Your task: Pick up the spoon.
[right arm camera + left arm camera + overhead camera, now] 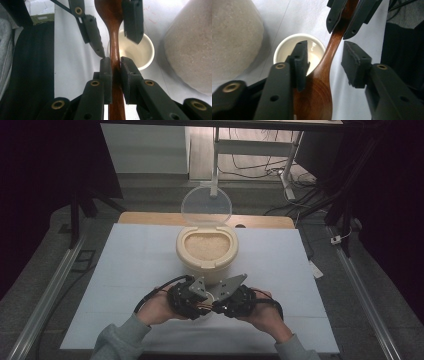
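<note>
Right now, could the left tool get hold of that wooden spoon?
Probably yes. The wooden spoon already lies between the left tool's open jaws, over the small white cup, with nothing blocking. The right tool grips its handle, holding it in place.

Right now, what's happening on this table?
A person is passing a wooden spoon between two claws. The right claw is shut on its handle; the left claw brackets the spoon's bowl end, one pad at it, the other apart. Below sits a small white cup, beside an open container of rice.
</note>
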`<state>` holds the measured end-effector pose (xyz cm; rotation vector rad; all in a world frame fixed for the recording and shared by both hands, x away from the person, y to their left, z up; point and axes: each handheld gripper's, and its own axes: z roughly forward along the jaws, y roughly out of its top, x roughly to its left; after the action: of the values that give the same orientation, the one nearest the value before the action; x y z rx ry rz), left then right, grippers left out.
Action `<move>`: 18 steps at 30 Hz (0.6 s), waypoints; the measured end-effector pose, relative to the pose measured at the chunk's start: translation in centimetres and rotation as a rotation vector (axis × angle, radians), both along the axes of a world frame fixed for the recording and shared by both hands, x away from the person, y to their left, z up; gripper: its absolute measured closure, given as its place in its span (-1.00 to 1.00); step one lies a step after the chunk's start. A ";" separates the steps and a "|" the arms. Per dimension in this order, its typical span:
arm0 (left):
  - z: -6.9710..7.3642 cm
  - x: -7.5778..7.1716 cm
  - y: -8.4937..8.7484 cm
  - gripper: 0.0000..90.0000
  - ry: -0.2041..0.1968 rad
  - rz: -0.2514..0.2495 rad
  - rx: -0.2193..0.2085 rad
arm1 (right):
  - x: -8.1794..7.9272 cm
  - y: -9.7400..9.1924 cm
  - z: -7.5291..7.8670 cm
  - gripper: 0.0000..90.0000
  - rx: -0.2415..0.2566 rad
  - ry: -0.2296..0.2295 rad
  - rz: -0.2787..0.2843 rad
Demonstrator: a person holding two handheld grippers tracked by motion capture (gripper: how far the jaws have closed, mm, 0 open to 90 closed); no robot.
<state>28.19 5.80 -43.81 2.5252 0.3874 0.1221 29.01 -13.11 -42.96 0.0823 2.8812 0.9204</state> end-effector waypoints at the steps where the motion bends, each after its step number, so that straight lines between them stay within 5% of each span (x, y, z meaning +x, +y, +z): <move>1: -0.1 0.0 -0.1 0.30 -0.003 -0.002 0.002 | -0.1 0.0 0.0 0.77 0.006 -0.004 0.005; 9: -0.7 -0.5 -0.6 0.61 -0.009 -0.070 0.065 | -1.0 0.7 0.1 0.76 -0.032 -0.061 0.049; 18: -0.8 -0.7 -0.7 0.75 -0.022 -0.075 0.051 | -1.0 0.6 -0.1 0.73 -0.020 -0.088 0.051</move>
<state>27.53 5.11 -44.65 2.5826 0.2836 0.1321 28.03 -12.51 -43.05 -0.0327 2.8228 0.8801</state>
